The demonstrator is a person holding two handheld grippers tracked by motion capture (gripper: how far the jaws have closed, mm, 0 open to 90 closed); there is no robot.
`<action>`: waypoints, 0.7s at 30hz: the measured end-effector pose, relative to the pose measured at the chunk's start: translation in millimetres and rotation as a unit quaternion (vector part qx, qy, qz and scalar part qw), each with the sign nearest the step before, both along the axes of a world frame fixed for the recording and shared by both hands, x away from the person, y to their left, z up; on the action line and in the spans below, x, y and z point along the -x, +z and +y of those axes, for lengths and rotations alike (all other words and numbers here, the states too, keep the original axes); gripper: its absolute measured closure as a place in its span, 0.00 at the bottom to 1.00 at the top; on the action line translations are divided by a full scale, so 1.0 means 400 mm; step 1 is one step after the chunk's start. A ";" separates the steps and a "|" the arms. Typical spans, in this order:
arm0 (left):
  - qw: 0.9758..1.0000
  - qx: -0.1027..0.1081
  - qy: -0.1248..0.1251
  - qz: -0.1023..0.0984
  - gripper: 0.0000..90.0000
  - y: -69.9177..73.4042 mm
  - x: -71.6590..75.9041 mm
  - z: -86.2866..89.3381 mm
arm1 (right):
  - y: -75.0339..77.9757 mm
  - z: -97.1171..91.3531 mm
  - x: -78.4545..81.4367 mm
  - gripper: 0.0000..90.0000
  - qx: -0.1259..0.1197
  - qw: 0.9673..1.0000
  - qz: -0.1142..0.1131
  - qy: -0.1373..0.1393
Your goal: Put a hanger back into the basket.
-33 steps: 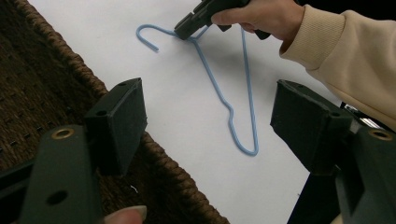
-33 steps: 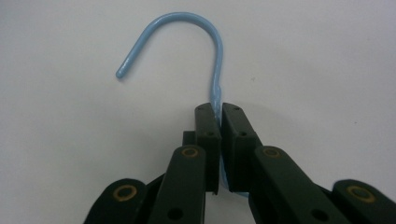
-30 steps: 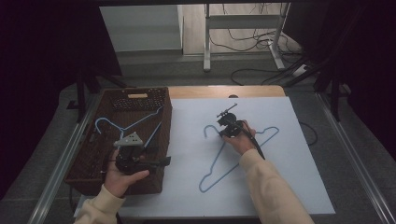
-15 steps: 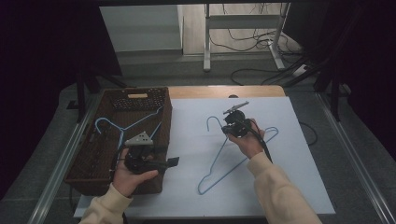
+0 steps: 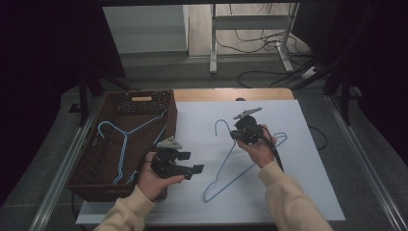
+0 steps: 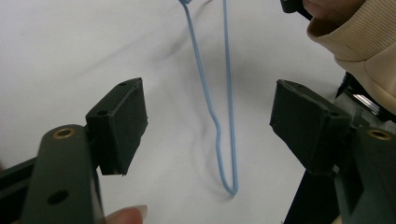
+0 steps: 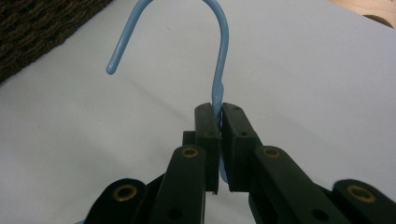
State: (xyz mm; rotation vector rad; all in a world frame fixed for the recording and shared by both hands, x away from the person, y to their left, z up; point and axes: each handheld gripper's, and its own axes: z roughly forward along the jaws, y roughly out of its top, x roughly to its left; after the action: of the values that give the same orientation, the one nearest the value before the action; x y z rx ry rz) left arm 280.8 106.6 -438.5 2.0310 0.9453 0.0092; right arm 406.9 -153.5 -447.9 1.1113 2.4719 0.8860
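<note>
Hanger [image 7: 219,56], thin pale-blue wire, is clamped at its neck between the right gripper [image 7: 219,116]'s closed jaws, hook curving beyond their tips. Its long axis runs back toward the left gripper [image 6: 208,121], whose jaws stand apart, its shoulder corner lying beyond the gap.

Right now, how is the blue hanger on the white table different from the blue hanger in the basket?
The hanger on the table sits on the white sheet; the hanger in the basket lies inside the brown wicker basket.

The right gripper is shut on the table hanger's neck below the hook; no gripper touches the basket hanger.

Both are thin, light blue wire hangers.
</note>
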 end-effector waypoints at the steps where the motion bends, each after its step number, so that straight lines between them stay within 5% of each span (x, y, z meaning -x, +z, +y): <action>1: 1.000 -0.003 -0.002 0.002 0.30 -0.002 -0.003 -0.010 | 0.001 -0.001 0.001 0.95 -0.001 1.000 0.000 0.000; 12: 0.999 0.003 -0.012 0.048 0.33 -0.043 -0.042 -0.104 | 0.006 -0.008 0.010 0.95 -0.006 1.000 -0.004 -0.003; 21: 0.998 -0.025 0.001 0.053 0.39 -0.099 -0.074 -0.166 | 0.009 -0.010 0.016 0.95 -0.010 1.000 -0.006 -0.004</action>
State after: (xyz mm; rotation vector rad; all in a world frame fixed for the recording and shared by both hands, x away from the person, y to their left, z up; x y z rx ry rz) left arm 310.3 40.1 -478.1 2.0928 1.0226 -0.0757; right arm 400.3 -157.6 -444.2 1.1175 2.4523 0.9160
